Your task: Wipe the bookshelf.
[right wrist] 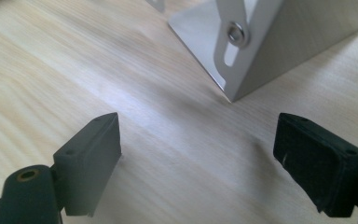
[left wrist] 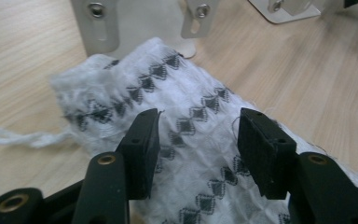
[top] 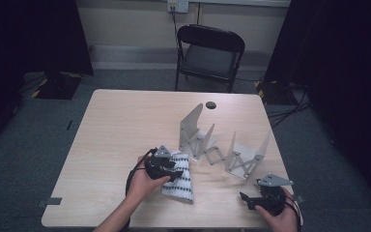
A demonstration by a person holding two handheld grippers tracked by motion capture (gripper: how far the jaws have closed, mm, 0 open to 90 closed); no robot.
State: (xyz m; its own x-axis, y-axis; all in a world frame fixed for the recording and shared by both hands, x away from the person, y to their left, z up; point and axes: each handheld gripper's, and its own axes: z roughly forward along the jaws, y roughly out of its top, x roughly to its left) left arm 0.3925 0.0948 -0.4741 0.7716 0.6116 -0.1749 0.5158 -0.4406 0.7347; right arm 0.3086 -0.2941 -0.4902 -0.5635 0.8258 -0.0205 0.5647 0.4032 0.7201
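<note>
White woven cloth with rows of small black diamonds (top: 179, 178), lying crumpled on the pale wood-grain table (top: 111, 140), near the front edge and just in front of the left end of a silver metal folding rack with scissor-link arms (top: 222, 147). In the left gripper view, same cloth (left wrist: 182, 130) spread under and between the black pads, with a loose white thread trailing off to its left and the rack's upright plate (left wrist: 121, 23) just beyond its far edge.

Left gripper (top: 166, 166) held over the near-left part of the cloth, hand (top: 142, 186) behind it. Jaws parted about halfway, straddling a fold of the fabric; pads (left wrist: 142, 149) resting down at the cloth surface but not pressed together on it, so released rather than clenched, nothing lifted.

Right gripper (top: 251, 199) low over bare table near the front right corner, hand (top: 280, 215) behind it, well apart from the cloth. Jaws spread wide in the right gripper view, pads (right wrist: 91, 158) clear of everything, only table wood between them; corner of the rack's end plate (right wrist: 261, 51) just ahead.

Black folding chair (top: 210, 53) beyond the far edge of the table.
</note>
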